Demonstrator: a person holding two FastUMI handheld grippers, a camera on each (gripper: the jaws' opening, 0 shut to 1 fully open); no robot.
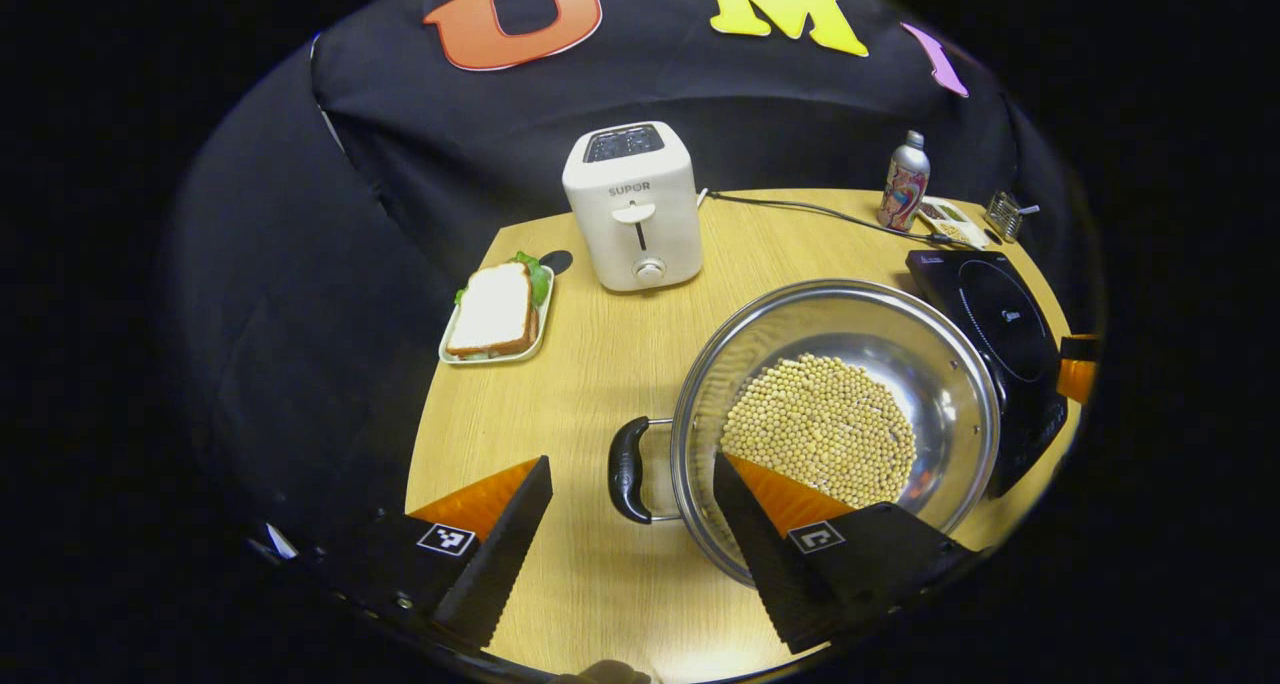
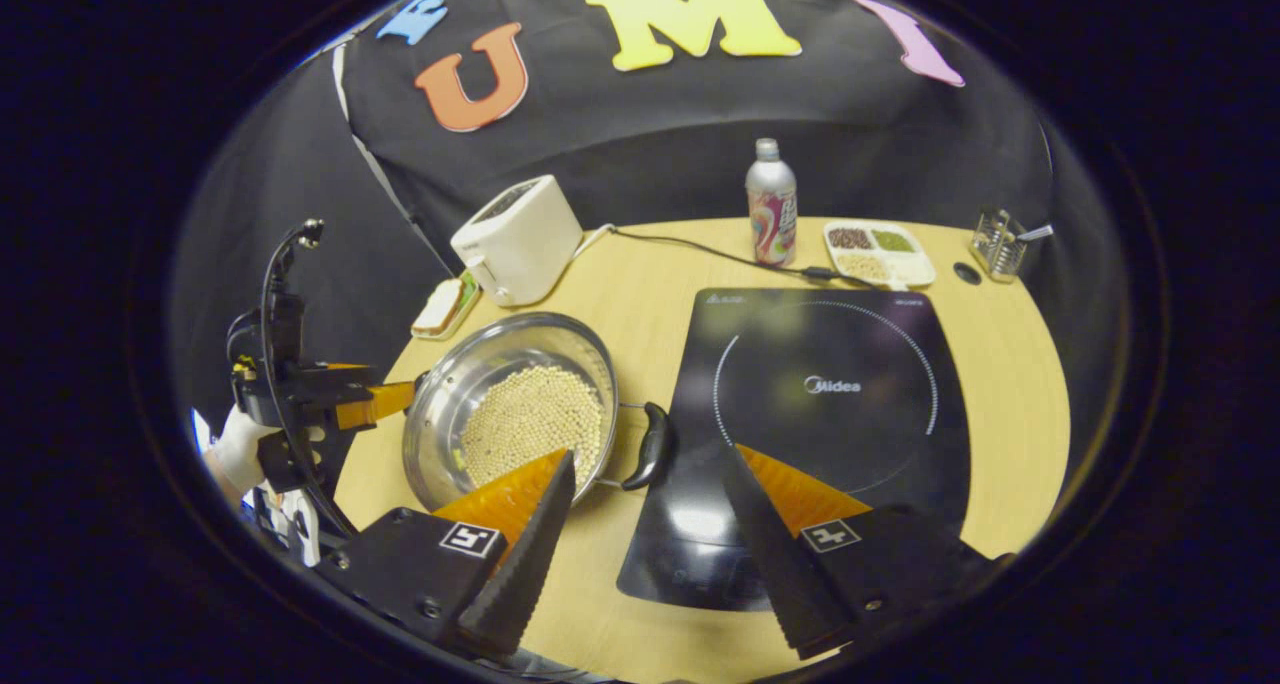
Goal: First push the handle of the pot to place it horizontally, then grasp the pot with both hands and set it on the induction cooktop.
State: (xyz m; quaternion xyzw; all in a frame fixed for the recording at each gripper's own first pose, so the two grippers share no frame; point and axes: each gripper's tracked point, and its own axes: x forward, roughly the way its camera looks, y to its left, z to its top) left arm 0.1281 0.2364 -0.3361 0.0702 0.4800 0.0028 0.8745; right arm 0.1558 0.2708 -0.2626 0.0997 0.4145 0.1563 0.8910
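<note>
Wooden table (image 1: 590, 384): left gripper (image 1: 632, 509), right gripper (image 2: 648, 499) both agape, straddling pot (image 1: 900, 364) handles.

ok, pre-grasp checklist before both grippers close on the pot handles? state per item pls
1. Left gripper open: ok, its fingers stand apart on either side of the left handle.
2. Right gripper open: ok, and the right handle lies in the gap between its fingers.
3. Handles lined up across the pot, one toward each gripper: ok.
4. Fingers level with the handles: cannot tell, height above the table is unclear.
5. Induction cooktop free of objects: ok, and it sits right beside the pot.
6. Load: not ok for a quick lift, the pot holds loose beans that could spill if tilted.
</note>
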